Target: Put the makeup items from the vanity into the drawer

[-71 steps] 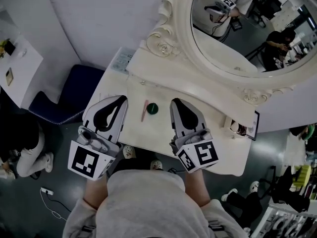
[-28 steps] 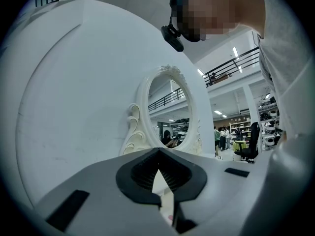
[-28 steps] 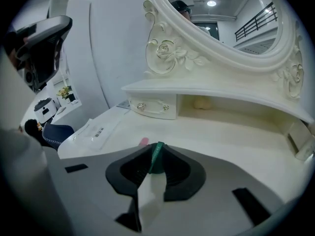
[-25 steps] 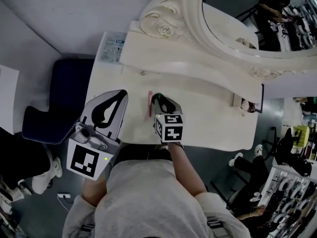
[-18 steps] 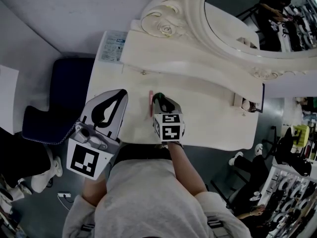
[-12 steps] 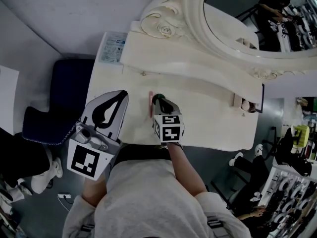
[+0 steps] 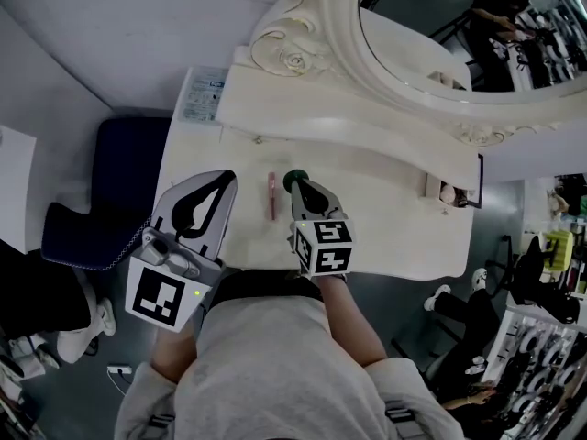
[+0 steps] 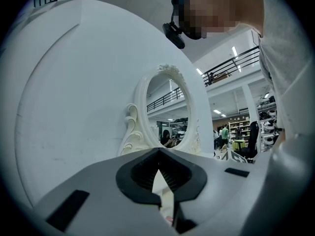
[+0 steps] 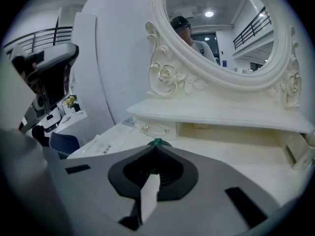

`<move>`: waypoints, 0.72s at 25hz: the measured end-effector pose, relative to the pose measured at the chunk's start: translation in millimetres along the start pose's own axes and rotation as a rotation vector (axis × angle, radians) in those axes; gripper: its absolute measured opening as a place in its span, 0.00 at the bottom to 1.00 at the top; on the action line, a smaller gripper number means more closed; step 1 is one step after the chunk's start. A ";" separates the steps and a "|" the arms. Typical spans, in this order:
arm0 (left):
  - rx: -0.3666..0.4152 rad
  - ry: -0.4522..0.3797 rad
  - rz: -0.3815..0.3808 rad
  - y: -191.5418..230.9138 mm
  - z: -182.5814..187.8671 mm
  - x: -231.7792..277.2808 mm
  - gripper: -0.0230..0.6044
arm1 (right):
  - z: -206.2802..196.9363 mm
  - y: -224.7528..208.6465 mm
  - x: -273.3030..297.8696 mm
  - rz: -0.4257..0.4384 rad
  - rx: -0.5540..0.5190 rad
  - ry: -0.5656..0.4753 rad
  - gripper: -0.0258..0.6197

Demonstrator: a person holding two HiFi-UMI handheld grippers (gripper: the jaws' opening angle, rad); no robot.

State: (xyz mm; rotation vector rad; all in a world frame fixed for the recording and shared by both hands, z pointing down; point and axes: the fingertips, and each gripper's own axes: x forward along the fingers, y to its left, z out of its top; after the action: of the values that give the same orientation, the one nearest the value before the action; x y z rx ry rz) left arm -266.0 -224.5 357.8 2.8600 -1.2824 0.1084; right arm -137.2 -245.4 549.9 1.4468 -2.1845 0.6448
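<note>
Cream vanity (image 7: 394, 236) is set against a white wall (image 7: 110, 26) on the far side. An oval mirror (image 7: 408, 21) in a carved frame is mounted above its raised shelf (image 7: 348, 122). A dark blue seat (image 7: 124, 163) is placed at left. Dark grey floor (image 7: 500, 236) is seen at right, white racks (image 7: 541, 360) near right. A ceiling light (image 9: 209, 14) is reflected in the mirror.

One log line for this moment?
left hand-held gripper: shut, empty | right hand-held gripper: shut, tips at green item | pink stick: on vanity
</note>
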 end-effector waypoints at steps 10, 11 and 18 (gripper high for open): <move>0.008 -0.008 -0.014 -16.6 7.4 6.5 0.06 | 39.7 -2.9 -40.1 0.034 0.019 -0.166 0.07; 0.009 -0.008 -0.017 -18.3 8.1 7.0 0.06 | 42.4 -2.5 -43.3 0.037 0.016 -0.181 0.07; 0.002 -0.013 -0.033 -30.1 11.1 8.6 0.06 | 63.7 4.0 -70.0 0.076 -0.004 -0.316 0.07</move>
State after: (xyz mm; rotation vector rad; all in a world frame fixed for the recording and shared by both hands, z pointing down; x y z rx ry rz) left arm -237.1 -211.2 348.0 2.8874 -1.2369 0.0909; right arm -122.5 -231.4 457.3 1.5582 -2.4873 0.4606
